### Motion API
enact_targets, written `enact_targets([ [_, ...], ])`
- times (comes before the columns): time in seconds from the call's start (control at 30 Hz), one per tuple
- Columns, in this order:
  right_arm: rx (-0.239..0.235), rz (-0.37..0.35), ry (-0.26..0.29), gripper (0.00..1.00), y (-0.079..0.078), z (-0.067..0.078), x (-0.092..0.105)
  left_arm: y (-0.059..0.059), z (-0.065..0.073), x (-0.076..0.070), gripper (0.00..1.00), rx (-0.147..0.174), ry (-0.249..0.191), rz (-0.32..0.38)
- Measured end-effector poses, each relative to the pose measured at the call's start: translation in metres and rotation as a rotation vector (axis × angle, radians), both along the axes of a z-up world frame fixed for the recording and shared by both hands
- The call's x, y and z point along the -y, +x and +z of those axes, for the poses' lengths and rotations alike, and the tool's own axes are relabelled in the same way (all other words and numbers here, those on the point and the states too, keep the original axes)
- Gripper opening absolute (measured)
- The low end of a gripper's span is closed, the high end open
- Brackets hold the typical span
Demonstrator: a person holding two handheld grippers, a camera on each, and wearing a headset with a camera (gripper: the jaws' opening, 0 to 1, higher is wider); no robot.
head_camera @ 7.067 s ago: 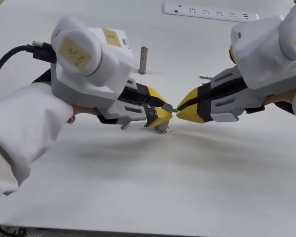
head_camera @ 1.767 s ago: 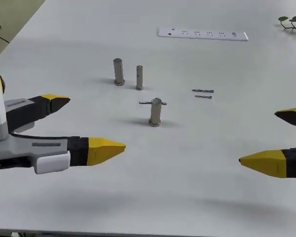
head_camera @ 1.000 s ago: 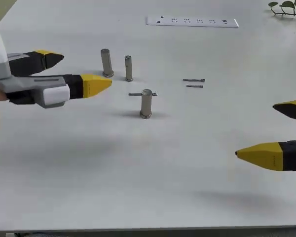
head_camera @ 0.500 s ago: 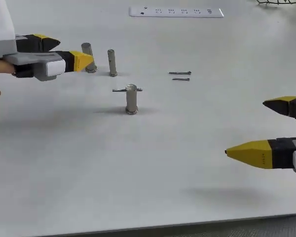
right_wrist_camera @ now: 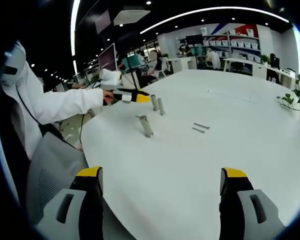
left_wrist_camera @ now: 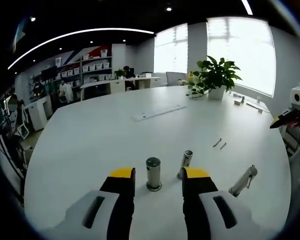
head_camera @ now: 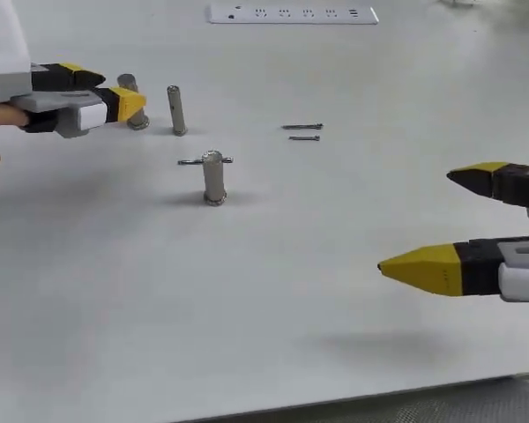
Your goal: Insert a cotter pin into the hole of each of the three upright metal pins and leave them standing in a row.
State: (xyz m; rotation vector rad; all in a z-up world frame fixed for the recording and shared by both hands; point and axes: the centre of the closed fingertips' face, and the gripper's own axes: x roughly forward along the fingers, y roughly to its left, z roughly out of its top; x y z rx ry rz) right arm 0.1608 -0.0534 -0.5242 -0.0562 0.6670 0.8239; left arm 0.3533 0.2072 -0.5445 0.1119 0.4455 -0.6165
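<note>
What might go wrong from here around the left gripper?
The open left gripper straddles the stout grey upright metal pin; the slimmer grey upright pin stands just beside one jaw and may get knocked over. The two thin loose cotter pins lie flat, likely awkward to grasp.

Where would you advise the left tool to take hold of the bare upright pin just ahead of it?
Likely at mid shaft of the upright pin, coming in level with the left tool: it stands straight on a wider foot, lined up with the open jaws' gap.
</note>
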Motion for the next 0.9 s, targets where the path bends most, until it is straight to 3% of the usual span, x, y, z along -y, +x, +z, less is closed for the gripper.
enact_targets([
  [0.13,-0.006,0.002,-0.002,0.96,-0.002,-0.001,-0.001,0.002,-0.004,0.003,0.32,-0.018,-0.009,-0.008],
  [0.2,-0.011,0.000,0.001,0.95,-0.003,-0.002,-0.001,0.006,-0.004,0.003,0.26,-0.013,-0.011,-0.001],
  [0.47,-0.029,-0.022,0.009,0.95,-0.002,-0.005,0.001,0.013,-0.007,0.009,0.20,-0.017,-0.032,-0.003],
  [0.67,-0.038,-0.023,0.007,0.95,-0.003,-0.007,0.001,0.015,-0.014,0.012,0.11,-0.028,-0.011,-0.010],
  [0.9,-0.045,-0.033,-0.002,0.94,-0.001,-0.010,0.003,0.012,-0.015,0.015,0.11,-0.019,0.016,-0.025],
])
